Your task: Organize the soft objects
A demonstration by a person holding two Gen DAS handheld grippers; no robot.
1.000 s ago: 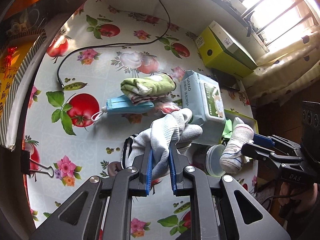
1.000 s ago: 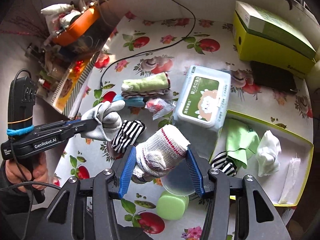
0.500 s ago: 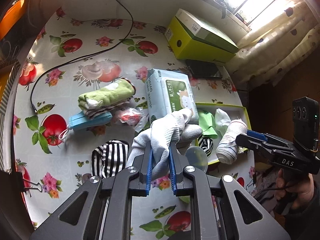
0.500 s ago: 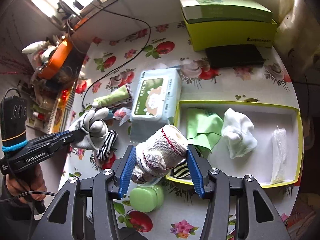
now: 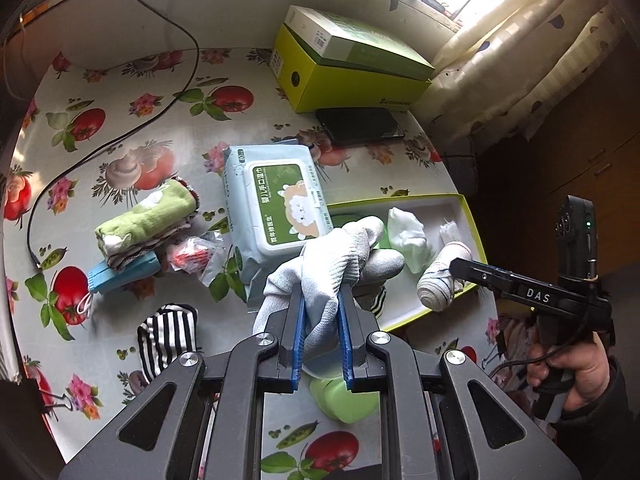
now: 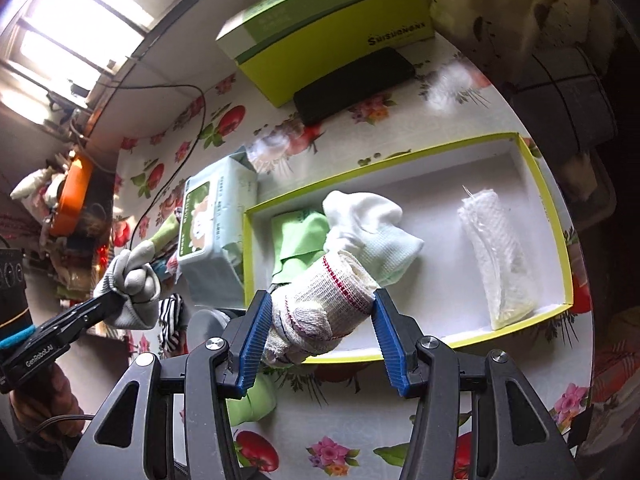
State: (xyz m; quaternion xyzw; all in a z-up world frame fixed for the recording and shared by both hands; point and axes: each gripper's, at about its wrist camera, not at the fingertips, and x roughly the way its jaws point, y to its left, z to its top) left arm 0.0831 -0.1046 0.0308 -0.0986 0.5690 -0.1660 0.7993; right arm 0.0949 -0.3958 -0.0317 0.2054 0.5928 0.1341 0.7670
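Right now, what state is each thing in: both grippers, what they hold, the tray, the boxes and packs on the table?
left gripper: shut on grey knit glove, held aloft.
right gripper: shut on rolled white glove with red stitching, over the tray.
yellow-rimmed shallow tray: open, partly filled.
white sock: crumpled in tray.
green cloth: lying in tray.
wet-wipes pack: lid closed.
green box: closed.
striped sock: on table, outside tray.

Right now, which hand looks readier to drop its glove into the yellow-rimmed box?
Probably the right: the right gripper holds its knit glove over the box, while the left gripper grips a grey glove over the table.
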